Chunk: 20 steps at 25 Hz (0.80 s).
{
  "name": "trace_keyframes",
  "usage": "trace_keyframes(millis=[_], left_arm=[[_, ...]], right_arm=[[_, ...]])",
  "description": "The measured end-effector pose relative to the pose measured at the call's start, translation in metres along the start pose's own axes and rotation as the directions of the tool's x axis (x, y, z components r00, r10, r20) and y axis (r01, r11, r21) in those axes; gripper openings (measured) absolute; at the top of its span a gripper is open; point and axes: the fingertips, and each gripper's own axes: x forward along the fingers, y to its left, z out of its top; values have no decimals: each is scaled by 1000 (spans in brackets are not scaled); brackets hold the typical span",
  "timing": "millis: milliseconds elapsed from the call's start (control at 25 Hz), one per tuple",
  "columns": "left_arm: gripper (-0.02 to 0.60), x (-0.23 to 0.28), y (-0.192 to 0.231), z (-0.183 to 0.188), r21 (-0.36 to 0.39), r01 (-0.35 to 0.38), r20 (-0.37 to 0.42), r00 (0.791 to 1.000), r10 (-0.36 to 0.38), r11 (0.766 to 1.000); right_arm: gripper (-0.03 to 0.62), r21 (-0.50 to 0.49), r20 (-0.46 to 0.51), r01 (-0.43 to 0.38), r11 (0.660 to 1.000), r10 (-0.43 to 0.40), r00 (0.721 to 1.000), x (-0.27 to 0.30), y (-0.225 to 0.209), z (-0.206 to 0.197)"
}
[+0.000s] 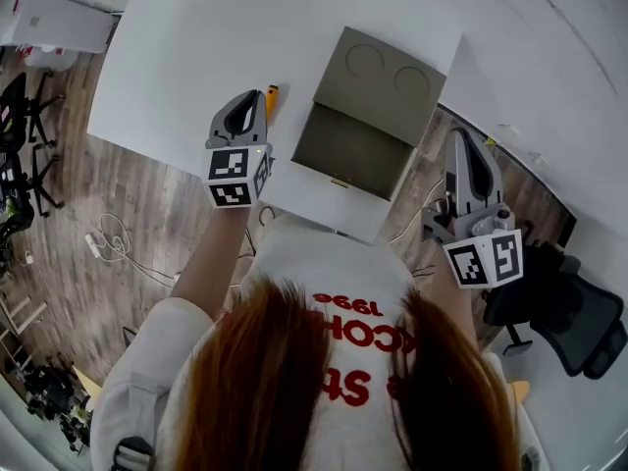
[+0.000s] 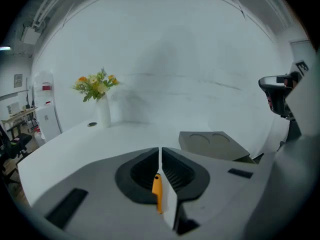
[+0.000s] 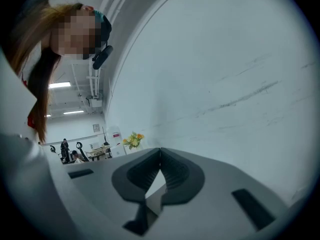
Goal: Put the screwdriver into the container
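Task status, judged from present positions: not yet begun in substance. The white table (image 1: 186, 57) carries the container (image 1: 353, 147) at the person's 12 o'clock. Its lid is thrown back toward 1 o'clock, its mouth is open, and what shows of its interior is bare. The left gripper (image 1: 253, 101) sits at 11 o'clock, just left of the container. Its jaws are closed tip to tip, with nothing pinched at the tips. The right gripper (image 1: 460, 137) is held off the table edge at 2 o'clock, likewise clenched and empty. The screwdriver (image 1: 271, 98) is at 11 o'clock, alongside the left gripper's right jaw. Its orange handle also shows through the slot behind the closed tips in the left gripper view. It appears to rest on the table ungripped, though contact cannot be ruled out. Outstanding steps are opening the jaws, grasping the tool, carrying it toward 1 o'clock over the container's near wall, and releasing it. No obstruction lies on that short path. Surroundings, in order of size, are an office chair (image 1: 564, 312) at 4 o'clock, loose cables (image 1: 110, 243) on the floor at 9 o'clock, and a vase of flowers (image 2: 98, 96) on the far table corner. All are well clear.
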Motion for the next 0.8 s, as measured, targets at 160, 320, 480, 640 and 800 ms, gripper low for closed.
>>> trace_keyframes(millis=[160,320,480,640,800], left_arm=[[12,26,2,-26,1,37,-136,990,-37,999],[105,47,2,-51,-1,78,-268,961,-75,997],[131,61,0,-72,-1,105,-371,923,-98,994],[132,70,-4,-87,1,116,-453,885,-103,993],[133,75,-1,-95,17,104,-501,862,-82,994]], right_arm=[[5,13,-22,16,1000,-16,1000,6,-5,-9],[5,30,-35,31,999,-30,999,9,-10,-15],[5,43,-48,43,998,-41,998,10,-15,-22],[5,55,-58,54,997,-51,997,6,-23,-27],[5,57,-61,64,996,-60,996,4,-25,-29]])
